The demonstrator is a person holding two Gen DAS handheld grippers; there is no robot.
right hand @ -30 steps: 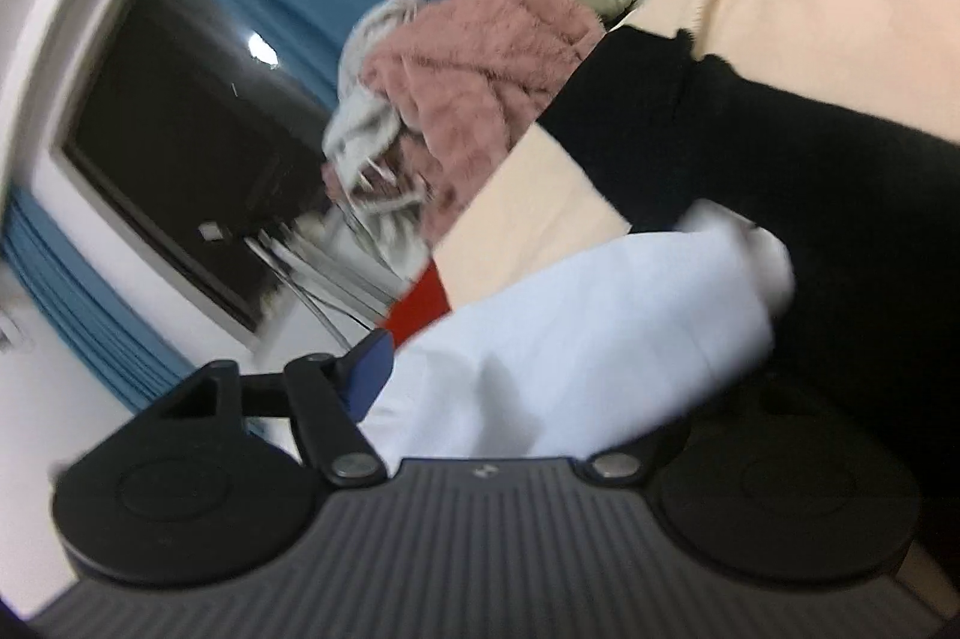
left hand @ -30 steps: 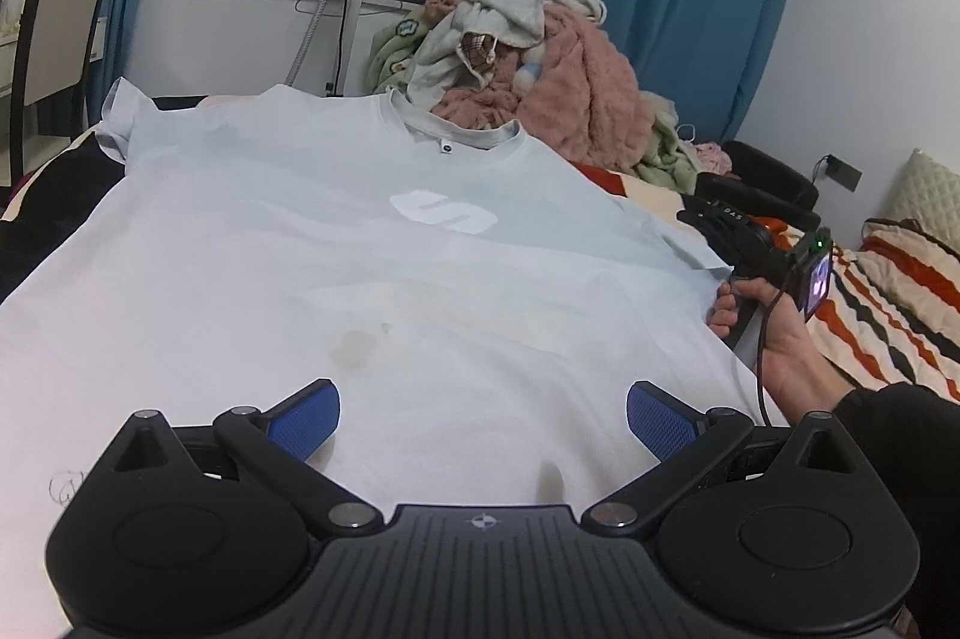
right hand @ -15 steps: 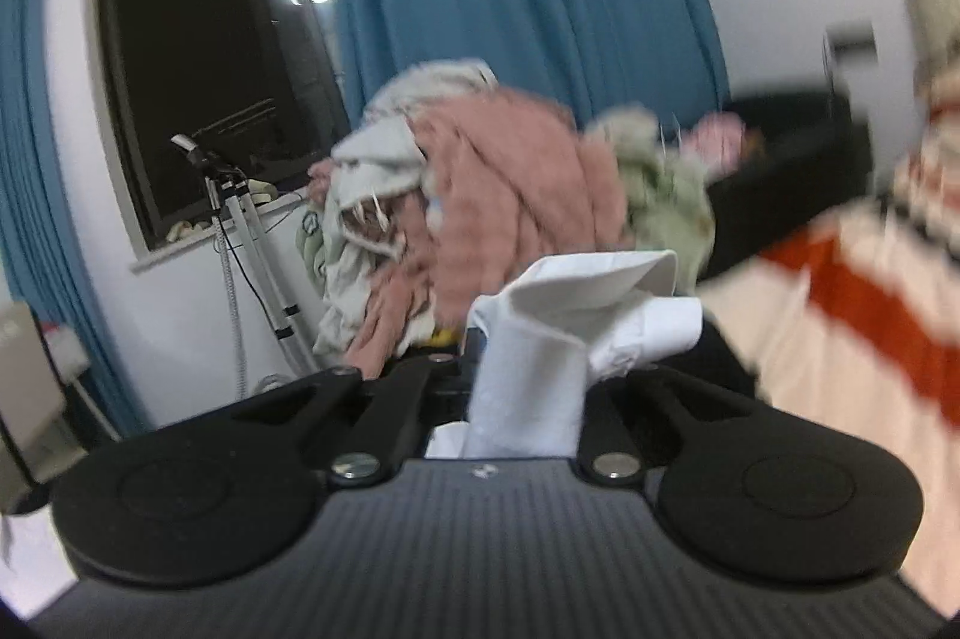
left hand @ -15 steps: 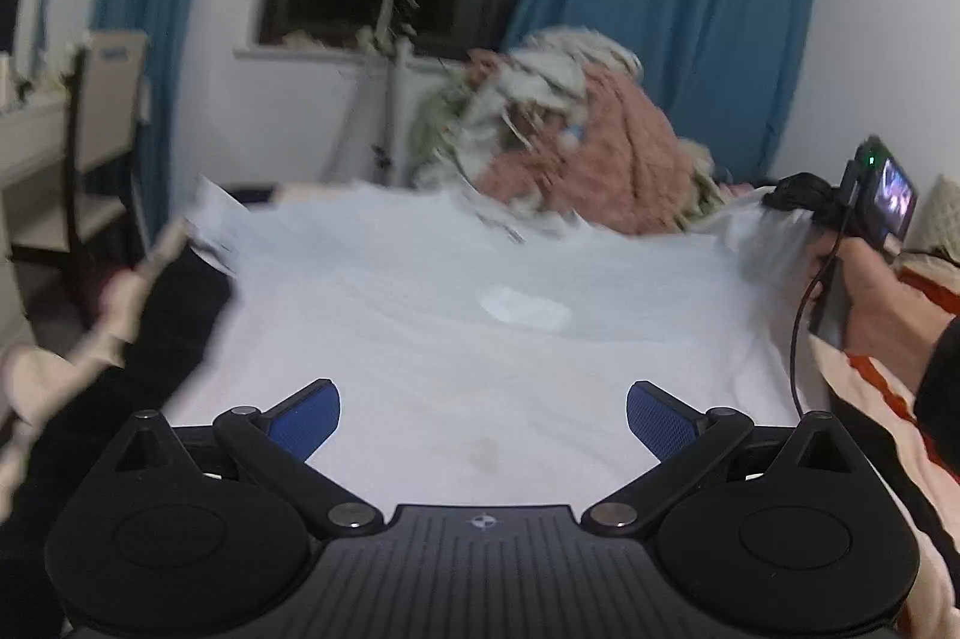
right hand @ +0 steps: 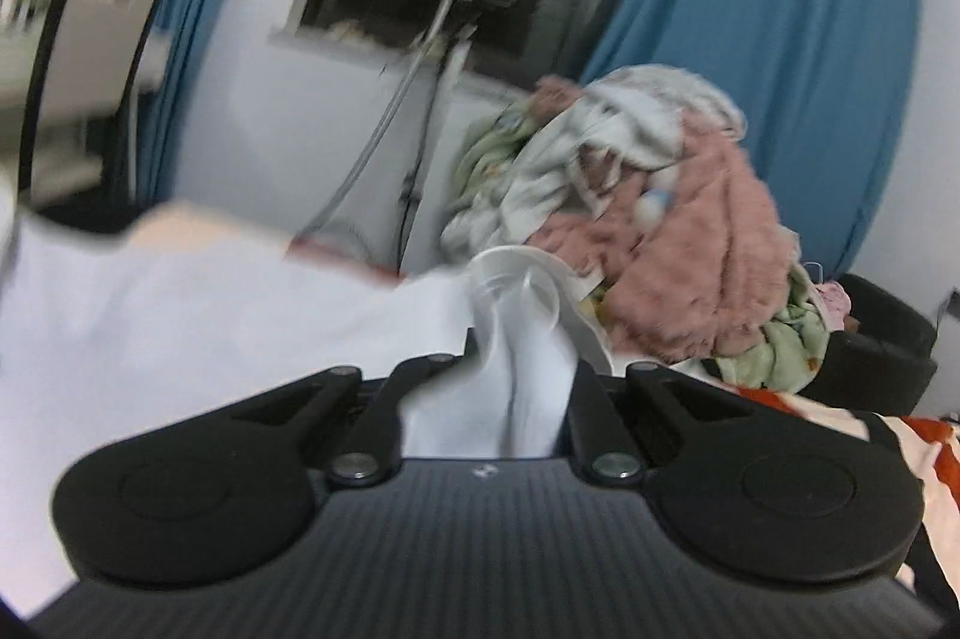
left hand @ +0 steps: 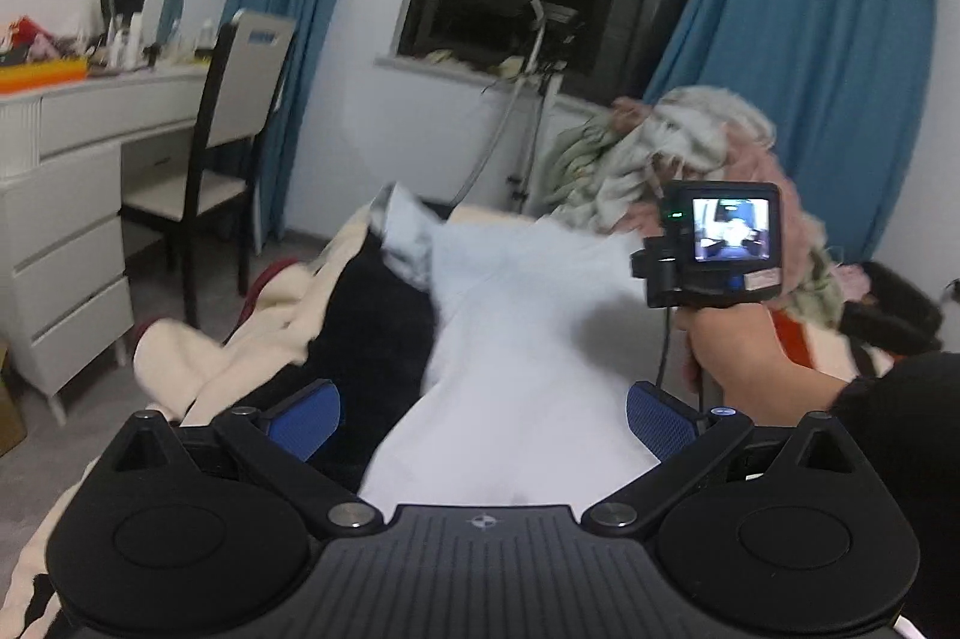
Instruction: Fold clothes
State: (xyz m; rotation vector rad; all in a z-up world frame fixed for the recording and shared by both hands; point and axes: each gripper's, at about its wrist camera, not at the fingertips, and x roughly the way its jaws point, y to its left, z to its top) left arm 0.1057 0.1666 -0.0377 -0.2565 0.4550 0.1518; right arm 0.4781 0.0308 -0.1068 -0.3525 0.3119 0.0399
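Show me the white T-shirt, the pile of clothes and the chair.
white T-shirt (left hand: 528, 339), left wrist view, middle of the cloth.
pile of clothes (right hand: 678, 231), right wrist view, pink fleece.
chair (left hand: 240, 99), left wrist view, backrest.

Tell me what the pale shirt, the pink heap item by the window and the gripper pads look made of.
Pale T-shirt: thin matte fabric, probably cotton jersey; it bunches softly where the right gripper is shut on it.
Pink garment: thick fleece or plush, judging by its fuzzy, tufted pile.
Left gripper pads: blue, finely textured, likely rubber; arms look matte black plastic.
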